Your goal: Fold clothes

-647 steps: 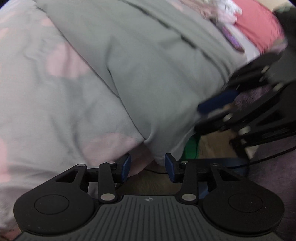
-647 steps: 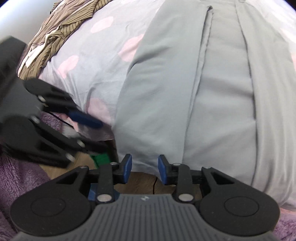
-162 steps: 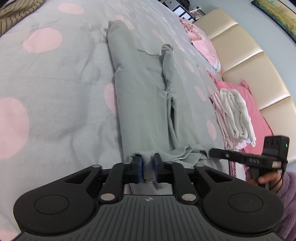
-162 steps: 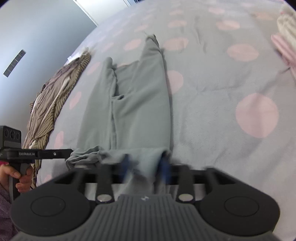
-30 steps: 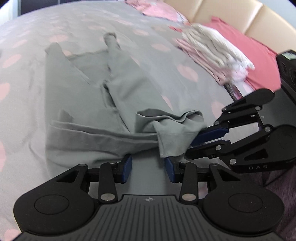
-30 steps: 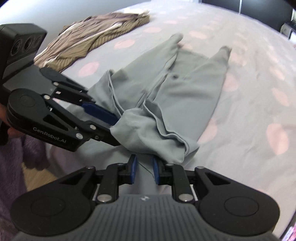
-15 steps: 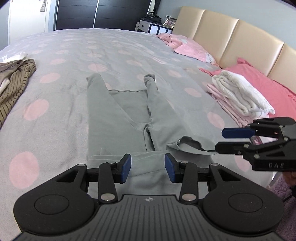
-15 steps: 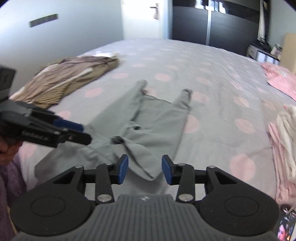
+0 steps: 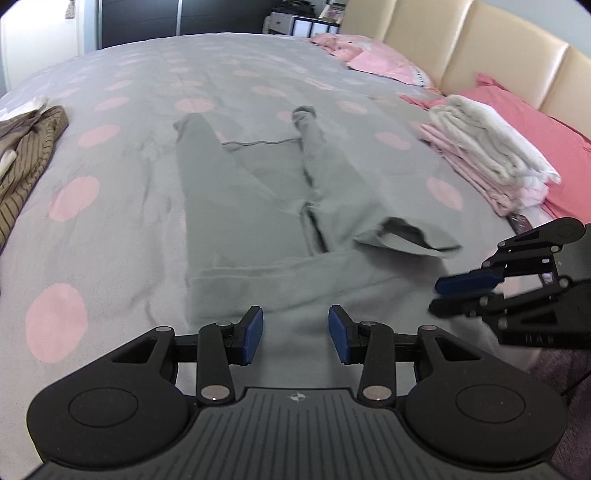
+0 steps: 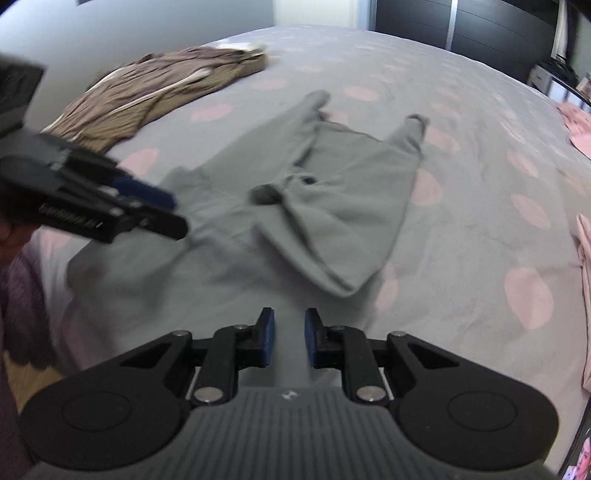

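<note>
Grey trousers [image 9: 258,206] lie flat on the spotted bedspread [image 9: 110,229], legs stretching away and the waist end nearest me. One near corner [image 9: 406,236] is flipped back over the cloth. My left gripper [image 9: 295,332] hovers open above the near edge of the trousers with nothing between its blue pads. My right gripper [image 10: 290,341] hangs over the same near edge of the trousers [image 10: 351,192]; its jaws are closing with a narrow gap and nothing between them. Each gripper shows in the other's view: the right gripper [image 9: 465,284] and the left gripper [image 10: 147,206].
A brown striped garment [image 9: 22,155] lies crumpled at the bed's left side. Folded white and pink clothes [image 9: 487,155] are stacked at the right by a pink pillow [image 9: 535,129] and a padded headboard [image 9: 461,48]. A dark wardrobe [image 10: 461,26] stands beyond the bed.
Both grippers have drawn back from the flipped corner of the trousers and stand apart. The right jaws are narrower than half a second ago. The trousers lie still.
</note>
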Demonstrator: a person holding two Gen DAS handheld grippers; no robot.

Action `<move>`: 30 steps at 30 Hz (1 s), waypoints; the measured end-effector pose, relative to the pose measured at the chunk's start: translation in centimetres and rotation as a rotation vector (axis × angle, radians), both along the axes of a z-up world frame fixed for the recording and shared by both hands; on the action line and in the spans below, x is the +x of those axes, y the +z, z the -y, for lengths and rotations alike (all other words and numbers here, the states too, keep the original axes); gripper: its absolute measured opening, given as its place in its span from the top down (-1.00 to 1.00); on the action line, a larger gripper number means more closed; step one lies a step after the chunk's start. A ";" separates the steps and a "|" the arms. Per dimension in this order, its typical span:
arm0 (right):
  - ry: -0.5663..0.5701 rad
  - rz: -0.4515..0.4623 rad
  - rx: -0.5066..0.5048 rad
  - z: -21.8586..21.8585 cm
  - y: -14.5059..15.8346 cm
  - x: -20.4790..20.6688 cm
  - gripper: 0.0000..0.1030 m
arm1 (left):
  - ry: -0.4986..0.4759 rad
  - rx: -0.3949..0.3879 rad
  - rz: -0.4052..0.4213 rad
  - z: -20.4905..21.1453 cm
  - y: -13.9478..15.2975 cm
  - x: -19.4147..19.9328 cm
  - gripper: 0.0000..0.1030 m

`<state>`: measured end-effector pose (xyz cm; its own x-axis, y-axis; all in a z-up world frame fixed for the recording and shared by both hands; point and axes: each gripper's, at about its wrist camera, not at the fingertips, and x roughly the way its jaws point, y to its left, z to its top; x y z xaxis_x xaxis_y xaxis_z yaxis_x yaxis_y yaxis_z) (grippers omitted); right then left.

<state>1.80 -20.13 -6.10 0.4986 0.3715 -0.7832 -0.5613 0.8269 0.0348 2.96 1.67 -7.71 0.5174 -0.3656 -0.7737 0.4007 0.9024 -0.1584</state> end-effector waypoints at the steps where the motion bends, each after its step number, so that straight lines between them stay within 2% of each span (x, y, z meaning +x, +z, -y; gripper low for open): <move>1: -0.016 0.010 0.006 0.1 -0.2 0.6 0.61 | 0.011 -0.003 0.002 -0.1 -0.1 0.4 0.27; 5: -0.075 0.037 0.012 0.2 -0.6 2.6 0.56 | 0.040 -0.006 0.007 -0.1 -0.8 1.6 0.28; 8: -0.114 0.021 0.011 0.1 -1.1 4.1 0.36 | 0.038 0.000 0.024 0.1 -1.1 1.9 0.28; 14: -0.159 0.019 -0.004 0.1 -1.8 5.5 0.31 | 0.040 0.048 0.093 0.4 -0.9 2.1 0.27; 19: -0.195 0.028 0.038 1.2 -0.9 5.0 0.30 | 0.061 0.021 0.120 -0.5 -0.1 1.7 0.20; 25: -0.135 0.084 0.060 1.4 0.4 2.5 0.23 | 0.054 -0.001 0.130 -1.1 0.7 0.7 0.20; 28: -0.061 0.097 0.058 0.8 0.8 0.8 0.21 | 0.009 0.001 0.137 -0.7 1.1 -0.5 0.20; 30: -0.006 0.098 0.050 0.2 0.9 -0.6 0.21 | -0.044 0.030 0.155 -0.1 1.3 -1.6 0.20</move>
